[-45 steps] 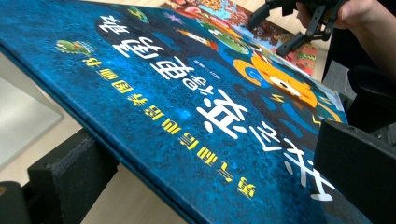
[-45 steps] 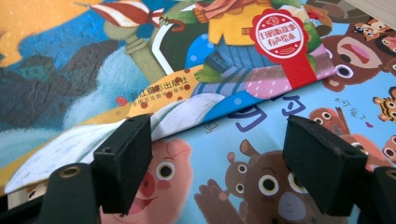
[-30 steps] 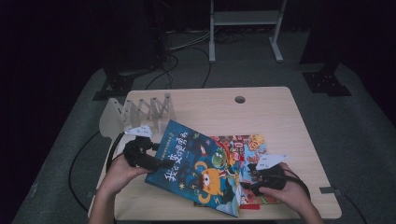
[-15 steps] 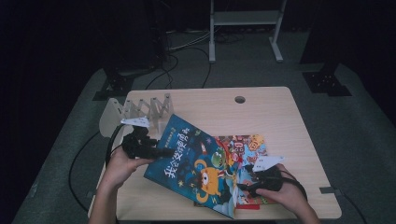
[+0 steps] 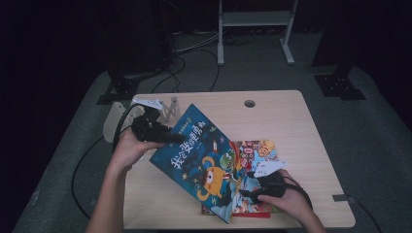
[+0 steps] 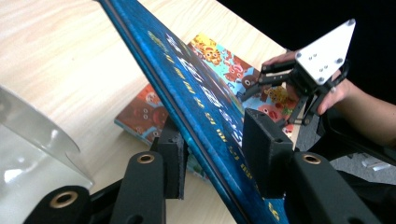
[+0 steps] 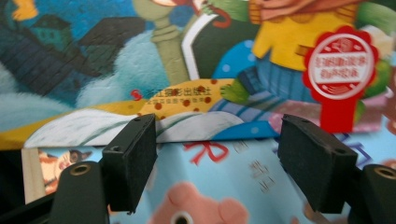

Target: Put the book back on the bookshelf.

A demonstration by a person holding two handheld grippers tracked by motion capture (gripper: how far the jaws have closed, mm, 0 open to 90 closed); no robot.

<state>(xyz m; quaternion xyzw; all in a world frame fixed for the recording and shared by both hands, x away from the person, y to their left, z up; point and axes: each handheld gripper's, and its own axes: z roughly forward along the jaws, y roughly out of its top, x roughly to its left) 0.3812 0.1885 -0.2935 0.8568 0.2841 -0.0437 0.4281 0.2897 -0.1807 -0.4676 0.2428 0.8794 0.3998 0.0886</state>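
A large blue picture book [image 5: 204,160] stands tilted, its upper-left edge raised off the table [image 5: 296,126]. My left gripper [image 5: 169,137] is shut on that raised edge; its jaws have just been closing. In the left gripper view the book [image 6: 187,84] runs between the two pads of the left gripper [image 6: 217,156]. The book's low end rests on a stack of colourful books [image 5: 260,150]. My right gripper [image 5: 248,190] lies on that stack at the blue book's lower corner. Its jaws [image 7: 219,158] have just been closing but stand apart over a light-blue cover [image 7: 224,191], pressing nothing.
A clear plastic rack [image 5: 115,119] stands at the table's back left, close behind my left hand. A cable hole [image 5: 249,103] sits near the far edge. Cables and a metal frame [image 5: 252,19] lie on the floor beyond the table.
My left gripper has risen and moved toward the rack with the blue book's edge, so the book tilts more steeply. The right gripper stayed by the stack.
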